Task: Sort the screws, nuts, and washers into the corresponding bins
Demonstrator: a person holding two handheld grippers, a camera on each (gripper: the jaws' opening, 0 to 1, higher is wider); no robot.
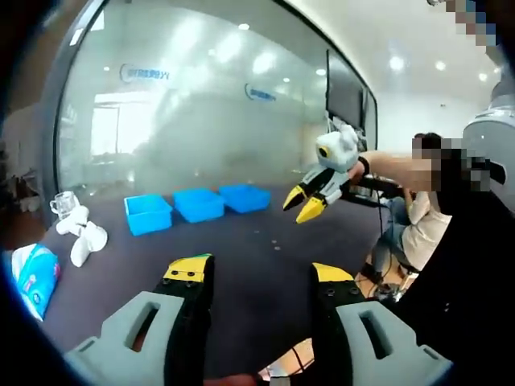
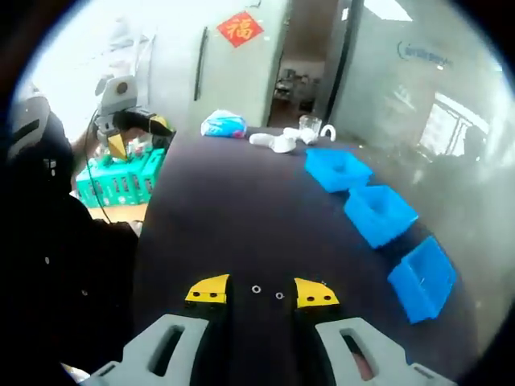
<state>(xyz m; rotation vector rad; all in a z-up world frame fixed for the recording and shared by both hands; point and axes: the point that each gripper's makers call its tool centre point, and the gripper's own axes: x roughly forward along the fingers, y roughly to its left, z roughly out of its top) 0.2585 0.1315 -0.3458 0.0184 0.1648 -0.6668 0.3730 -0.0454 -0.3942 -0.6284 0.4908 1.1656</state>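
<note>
In the left gripper view, the left gripper point(image 1: 259, 271) holds its yellow-tipped black jaws spread apart with nothing between them, low over a dark matte tabletop point(image 1: 241, 241). Ahead of the left jaw, three open bright-blue plastic bins point(image 1: 197, 207) stand in a row at the table's far edge, before a frosted glass wall point(image 1: 201, 104). Left of the jaws lie white curved plastic pieces point(image 1: 83, 233) and a blue-and-white printed packet point(image 1: 34, 276). A few tiny metal parts point(image 1: 276, 244) lie on the table ahead, between the jaws — too small to tell apart. Above the right jaw hangs the right gripper point(image 1: 302, 203), held in a person's hand, its yellow tips parted and empty. In the right gripper view, that gripper's jaws stand wide apart above the same dark surface, and two small ring-shaped metal pieces point(image 2: 267, 292) lie just between the tips — nuts or washers, I cannot tell. The three blue bins run diagonally beyond the right jaw. Far ahead of the left jaw, a green slatted crate point(image 2: 121, 183) stands beside the table, and a red paper diamond point(image 2: 240, 28) hangs on the pale wall.
</note>
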